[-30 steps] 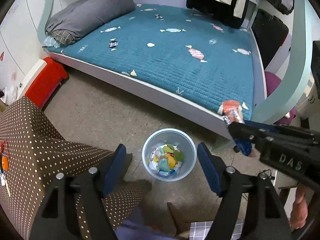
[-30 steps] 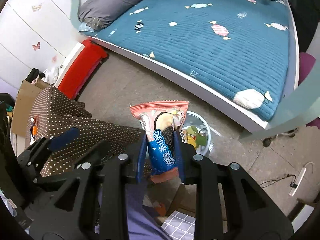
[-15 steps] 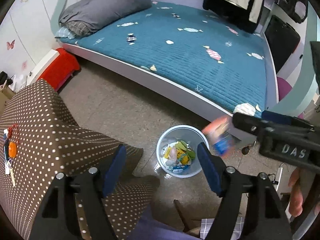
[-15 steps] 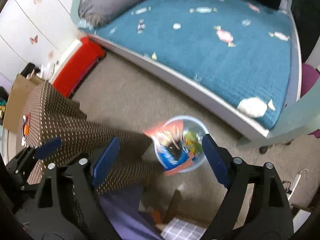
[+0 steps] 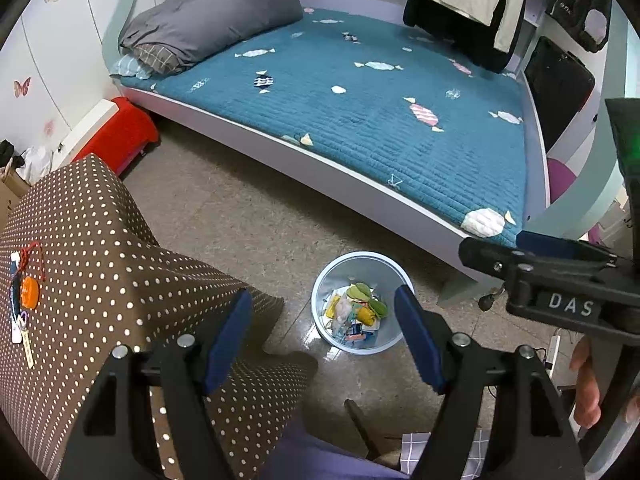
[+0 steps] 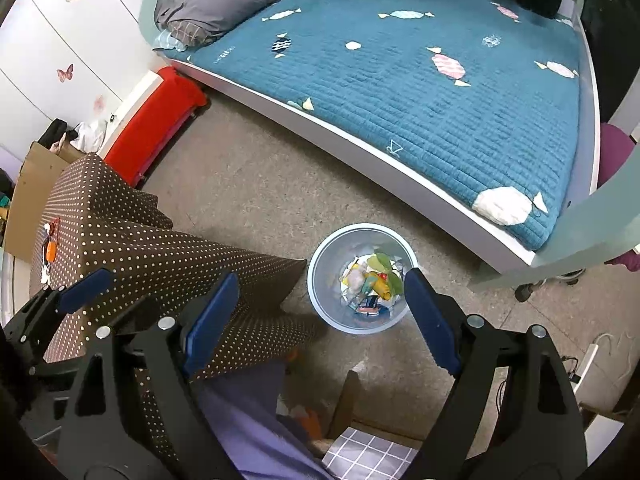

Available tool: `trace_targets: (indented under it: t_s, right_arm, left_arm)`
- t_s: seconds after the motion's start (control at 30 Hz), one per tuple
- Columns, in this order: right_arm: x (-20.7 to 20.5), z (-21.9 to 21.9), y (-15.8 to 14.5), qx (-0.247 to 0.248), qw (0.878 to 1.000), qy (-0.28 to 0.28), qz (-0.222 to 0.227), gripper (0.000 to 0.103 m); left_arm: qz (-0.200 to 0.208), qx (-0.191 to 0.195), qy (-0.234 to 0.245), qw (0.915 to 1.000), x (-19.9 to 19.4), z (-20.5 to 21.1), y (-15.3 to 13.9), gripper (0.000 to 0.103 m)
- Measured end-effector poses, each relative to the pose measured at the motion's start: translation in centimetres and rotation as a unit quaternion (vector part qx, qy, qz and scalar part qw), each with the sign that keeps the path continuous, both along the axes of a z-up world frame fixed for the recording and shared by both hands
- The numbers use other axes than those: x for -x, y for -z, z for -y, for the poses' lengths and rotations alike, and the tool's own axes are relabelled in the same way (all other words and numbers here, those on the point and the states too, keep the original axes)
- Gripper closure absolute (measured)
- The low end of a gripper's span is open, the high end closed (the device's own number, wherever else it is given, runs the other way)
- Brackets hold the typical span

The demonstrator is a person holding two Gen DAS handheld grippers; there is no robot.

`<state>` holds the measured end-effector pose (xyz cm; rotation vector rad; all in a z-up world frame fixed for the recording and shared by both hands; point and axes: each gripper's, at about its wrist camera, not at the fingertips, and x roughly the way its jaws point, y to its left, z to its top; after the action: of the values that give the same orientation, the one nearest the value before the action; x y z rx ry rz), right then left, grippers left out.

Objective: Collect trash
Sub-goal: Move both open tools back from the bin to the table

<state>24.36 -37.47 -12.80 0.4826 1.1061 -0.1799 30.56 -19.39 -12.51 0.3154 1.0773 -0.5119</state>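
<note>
A pale blue bin (image 5: 362, 255) (image 6: 360, 227) stands on the floor near the bed's corner. Inside it lies a heap of wrappers (image 5: 356, 314) (image 6: 372, 284), yellow, green and white, with a blue and red piece on the near side. My left gripper (image 5: 323, 293) hangs open above and before the bin, nothing between its blue pads. My right gripper (image 6: 322, 276) is wide open over the bin too, and empty. Its fingers (image 5: 520, 258) show from the side at the right of the left wrist view. A left gripper finger (image 6: 86, 286) shows at the left of the right wrist view.
A bed with a teal quilt (image 5: 360, 120) and grey bedding (image 5: 208, 28) fills the far side. A brown polka-dot cloth (image 5: 92, 272) covers furniture at the left, a red stool (image 5: 120, 136) behind it. A person's hand (image 5: 584, 384) and a power strip (image 6: 588, 356) are at the right.
The right gripper opened and let go of the blue and red wrapper, which fell towards the bin and is gone from between the fingers. The left gripper stayed open and shifted a little.
</note>
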Motion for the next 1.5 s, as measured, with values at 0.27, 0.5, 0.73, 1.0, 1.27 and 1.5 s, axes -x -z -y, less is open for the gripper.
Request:
trace_targets:
  t_s: [0.27, 0.5, 0.73, 1.0, 1.27, 1.5]
  right_arm:
    - [-0.3, -2.0, -1.9, 0.001, 1.000, -0.017, 0.016, 0.020]
    - [-1.5, -5.0, -3.3, 0.013, 0.999, -0.043, 0.025, 0.020]
    - [-2.9, -8.9, -4.5, 0.020, 0.996, -0.079, 0.035, 0.020]
    - [-4.8, -14.6, -5.5, 0.032, 0.990, -0.130, 0.041, 0.020]
    - [-6.5, -20.4, -6.3, 0.040, 0.981, -0.183, 0.046, 0.020]
    - [-8.4, -25.7, -6.5, 0.040, 0.971, -0.232, 0.046, 0.020]
  left_arm:
    - [0.011, 0.017, -0.016, 0.9997, 0.3, -2.1, -1.9, 0.031]
    - [0.018, 0.027, -0.046, 0.9984, 0.0, -5.5, -3.2, 0.031]
    - [0.024, 0.036, -0.082, 0.9957, -0.5, -10.2, -4.3, 0.031]
    - [0.026, 0.041, -0.126, 0.9908, -1.2, -16.1, -4.8, 0.031]
    - [0.027, 0.046, -0.178, 0.9826, -1.8, -22.4, -5.0, 0.031]
    - [0.019, 0.047, -0.219, 0.9744, -2.4, -27.4, -4.7, 0.031]
